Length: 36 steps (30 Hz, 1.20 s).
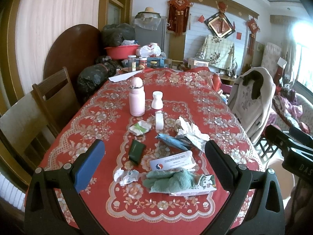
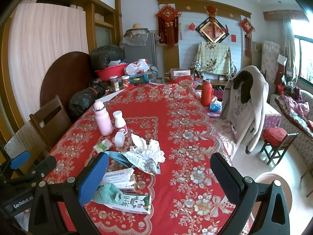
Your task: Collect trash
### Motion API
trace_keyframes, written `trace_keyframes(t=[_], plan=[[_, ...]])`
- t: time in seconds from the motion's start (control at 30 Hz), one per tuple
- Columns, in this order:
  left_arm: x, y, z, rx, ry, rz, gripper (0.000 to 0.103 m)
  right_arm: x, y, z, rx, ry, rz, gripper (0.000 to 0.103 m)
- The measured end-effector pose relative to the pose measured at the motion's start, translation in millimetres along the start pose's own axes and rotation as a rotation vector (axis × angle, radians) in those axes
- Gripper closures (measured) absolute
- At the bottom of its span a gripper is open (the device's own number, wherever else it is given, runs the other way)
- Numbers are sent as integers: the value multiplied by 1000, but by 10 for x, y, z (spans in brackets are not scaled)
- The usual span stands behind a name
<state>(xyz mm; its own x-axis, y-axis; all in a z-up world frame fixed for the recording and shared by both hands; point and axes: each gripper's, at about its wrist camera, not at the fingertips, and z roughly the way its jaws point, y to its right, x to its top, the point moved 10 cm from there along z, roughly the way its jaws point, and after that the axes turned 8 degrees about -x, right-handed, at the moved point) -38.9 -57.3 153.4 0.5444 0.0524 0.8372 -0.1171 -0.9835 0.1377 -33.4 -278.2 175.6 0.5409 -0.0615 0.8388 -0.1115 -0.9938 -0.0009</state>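
Note:
Trash lies on a red floral tablecloth (image 1: 195, 98): crumpled white tissue (image 1: 190, 129), a torn blue wrapper (image 1: 173, 142), a small crumpled paper ball (image 1: 126, 176), a green-white wrapper (image 1: 139, 127), a dark green packet (image 1: 137, 151), a white tablet box (image 1: 172, 161) and a flattened carton (image 1: 201, 185) under a green cloth (image 1: 169, 180). My left gripper (image 1: 154, 163) is open and empty above the near pile. My right gripper (image 2: 159, 173) is open and empty, hovering right of the tissue (image 2: 149, 149) and carton (image 2: 135, 203).
A pink bottle (image 1: 137, 98), a white-and-red bottle (image 1: 157, 102) and a small white bottle (image 1: 159, 120) stand mid-table. Jars (image 1: 137, 61) stand at the far end. Wooden chairs (image 1: 52, 96) stand left, and a coat-draped chair (image 2: 246, 105) right. A pinkish bin (image 2: 273, 184) sits on the floor.

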Motion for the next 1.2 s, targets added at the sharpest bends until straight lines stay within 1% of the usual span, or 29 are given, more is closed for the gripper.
trace_keyframes(t=[0.4, 0.93, 1.2], plan=[[-38, 10, -2, 2, -3, 1, 1, -15, -38, 9, 0, -9, 9, 0], [-61, 8, -8, 3, -9, 3, 1, -24, 13, 25, -10, -17, 15, 0], [-76, -7, 9, 6, -12, 2, 1, -27, 14, 92, -5, -37, 19, 0]])
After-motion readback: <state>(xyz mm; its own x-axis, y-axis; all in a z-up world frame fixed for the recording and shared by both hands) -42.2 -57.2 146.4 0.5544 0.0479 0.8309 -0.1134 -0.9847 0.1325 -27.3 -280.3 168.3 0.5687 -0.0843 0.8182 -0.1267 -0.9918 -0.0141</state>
